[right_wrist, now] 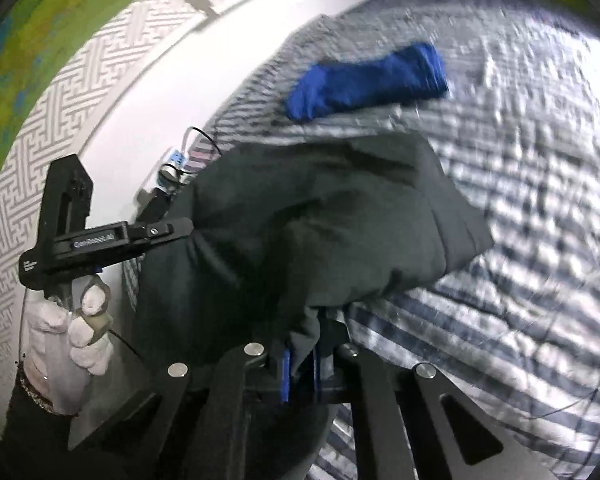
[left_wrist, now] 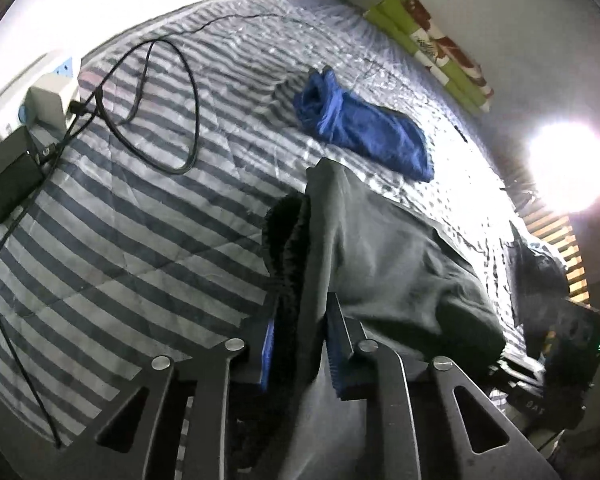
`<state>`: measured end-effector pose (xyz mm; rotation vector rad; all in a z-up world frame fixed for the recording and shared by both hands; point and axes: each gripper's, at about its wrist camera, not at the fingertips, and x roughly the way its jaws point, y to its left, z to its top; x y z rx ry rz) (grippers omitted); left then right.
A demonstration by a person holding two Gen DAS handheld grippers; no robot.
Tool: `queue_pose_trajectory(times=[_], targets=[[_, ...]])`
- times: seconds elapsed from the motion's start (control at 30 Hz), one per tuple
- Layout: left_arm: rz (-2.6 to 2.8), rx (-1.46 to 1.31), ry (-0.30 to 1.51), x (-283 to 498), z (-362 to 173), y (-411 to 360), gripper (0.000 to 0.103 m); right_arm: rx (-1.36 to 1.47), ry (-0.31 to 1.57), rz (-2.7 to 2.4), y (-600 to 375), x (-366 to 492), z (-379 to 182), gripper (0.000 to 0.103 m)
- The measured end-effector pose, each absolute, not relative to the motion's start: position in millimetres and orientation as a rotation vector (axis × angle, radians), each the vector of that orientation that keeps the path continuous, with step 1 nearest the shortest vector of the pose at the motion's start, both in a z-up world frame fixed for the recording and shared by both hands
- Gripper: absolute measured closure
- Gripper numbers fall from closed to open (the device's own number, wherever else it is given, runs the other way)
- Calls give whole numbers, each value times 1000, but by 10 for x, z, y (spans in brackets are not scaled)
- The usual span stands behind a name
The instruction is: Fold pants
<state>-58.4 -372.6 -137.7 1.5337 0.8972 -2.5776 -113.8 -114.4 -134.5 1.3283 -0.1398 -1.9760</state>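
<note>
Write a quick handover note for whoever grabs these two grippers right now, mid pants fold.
Left gripper: shut on an edge of the dark grey fleece-lined pants.
Right gripper: shut on another edge of the same pants.
Pants hang bunched between both grippers above the blue-and-white striped bedspread.
Folded blue garment lies farther back on the bed.
Done: both edges gripped, pants raised.
Left: lay them flat and fold.

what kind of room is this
Most likely a bedroom at home: a bed with a striped quilt, clothes on it (dark pants, a blue garment), and patterned wallpaper alongside.
</note>
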Motion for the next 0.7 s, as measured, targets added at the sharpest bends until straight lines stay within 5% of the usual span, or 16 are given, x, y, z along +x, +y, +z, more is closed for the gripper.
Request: queue_pose_trajectory(times=[0.17, 0.27, 0.47, 0.53, 0.67, 0.7], targets=[[-2626, 1481, 900, -521, -1149, -3693, 85, 1216, -52, -2031, -1170, -1072, -975, 97], [-2670, 1425, 910, -529, -948, -3708, 101, 1135, 6, -2067, -1174, -1072, -754, 97], [-2709, 1471, 830, -758, -740, -3653, 99, 1165, 18, -2038, -1135, -1293, -694, 97], [-2678, 1486, 831, -801, -799, -3707, 93, 1217, 35, -2042, -1102, -1328, -838, 96], [-2612, 1482, 892, -772, -1031, -3838, 44, 1355, -51, -2020, -891, -1485, -1219, 94], [-2605, 1467, 901, -749, -1058, -3859, 38, 1382, -95, -2006, -839, -1526, -1280, 93]])
